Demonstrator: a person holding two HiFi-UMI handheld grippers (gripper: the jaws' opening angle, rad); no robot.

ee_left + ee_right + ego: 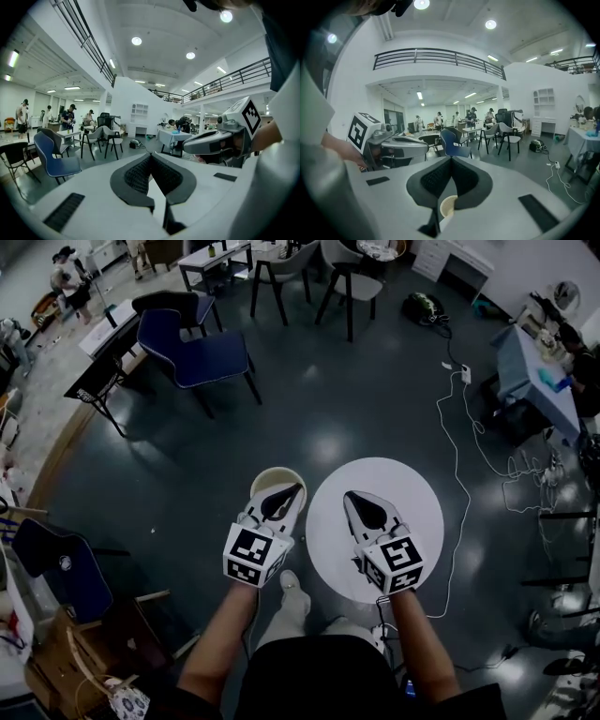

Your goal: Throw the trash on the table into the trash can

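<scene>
Left gripper (292, 491): fingers (136, 176) pinched together, nothing between them. Its tip hangs over the pale round trash can (272, 474), which stands on the dark floor (375, 399) just beside the table, at the table's 10 o'clock.

Right gripper (350, 496): fingers (433, 180) also closed and empty; the can only shows through the gap below them. It's over the round white table (422, 507), near the 9 o'clock edge.

No trash visible on the bare part of the table; some of it is hidden under the gripper and arm.

Judgement: table looks cleared, task at or near its end. If a scrap is hidden there, expect it to be light, soft, crushable and not fragile. Pinch a raised fold or edge, not flat against the table.

White cable (457, 460) trails on the floor at the table's 3 o'clock.
</scene>
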